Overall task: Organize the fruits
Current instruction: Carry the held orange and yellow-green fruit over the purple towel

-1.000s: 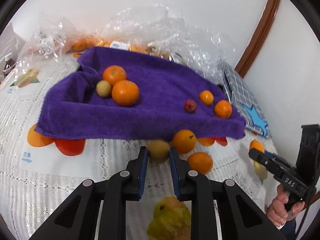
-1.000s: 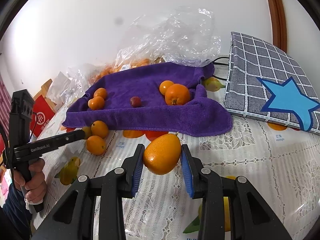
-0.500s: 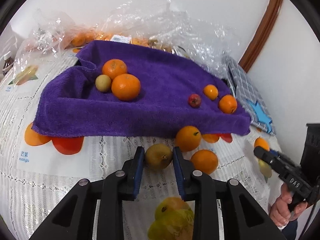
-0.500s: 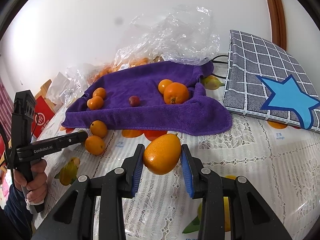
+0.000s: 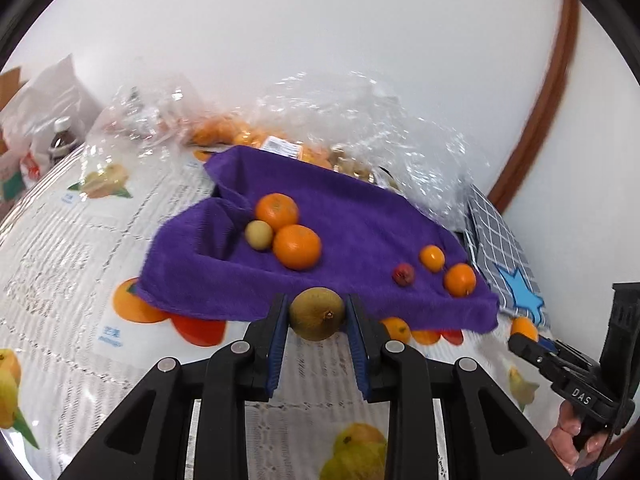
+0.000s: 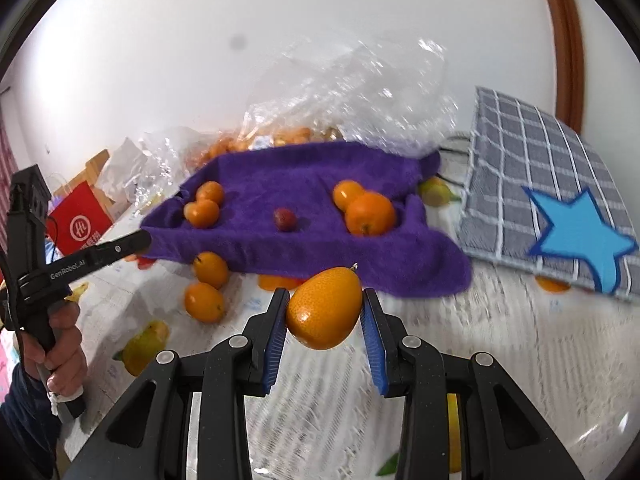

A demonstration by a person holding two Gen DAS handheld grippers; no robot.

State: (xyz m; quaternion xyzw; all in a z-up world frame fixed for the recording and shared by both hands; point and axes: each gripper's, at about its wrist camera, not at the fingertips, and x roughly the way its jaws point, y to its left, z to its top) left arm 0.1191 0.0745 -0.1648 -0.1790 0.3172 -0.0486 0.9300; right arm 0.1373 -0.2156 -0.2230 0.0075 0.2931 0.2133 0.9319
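My left gripper (image 5: 316, 299) is shut on a round brown-green fruit (image 5: 317, 316), held just above the tablecloth at the near edge of the purple towel (image 5: 360, 216). My right gripper (image 6: 326, 294) is shut on an oval orange (image 6: 324, 314) in front of the same towel (image 6: 288, 172). Two large oranges (image 5: 297, 247) and a small yellowish fruit (image 5: 259, 234) lie on the towel's left part. A small red fruit (image 5: 403, 275) and two small oranges (image 5: 460, 279) lie on its right part. Two loose oranges (image 6: 204, 302) rest on the table.
Crumpled clear plastic bags (image 5: 360, 120) holding more fruit lie behind the towel. A grey checked bag with a blue star (image 6: 560, 200) lies to its right. A red paper bag (image 6: 80, 220) and a bottle (image 5: 62, 140) stand at the table's far left.
My left gripper took hold of the brown-green fruit and lifted it off the table toward the towel. My right gripper kept the orange in place.
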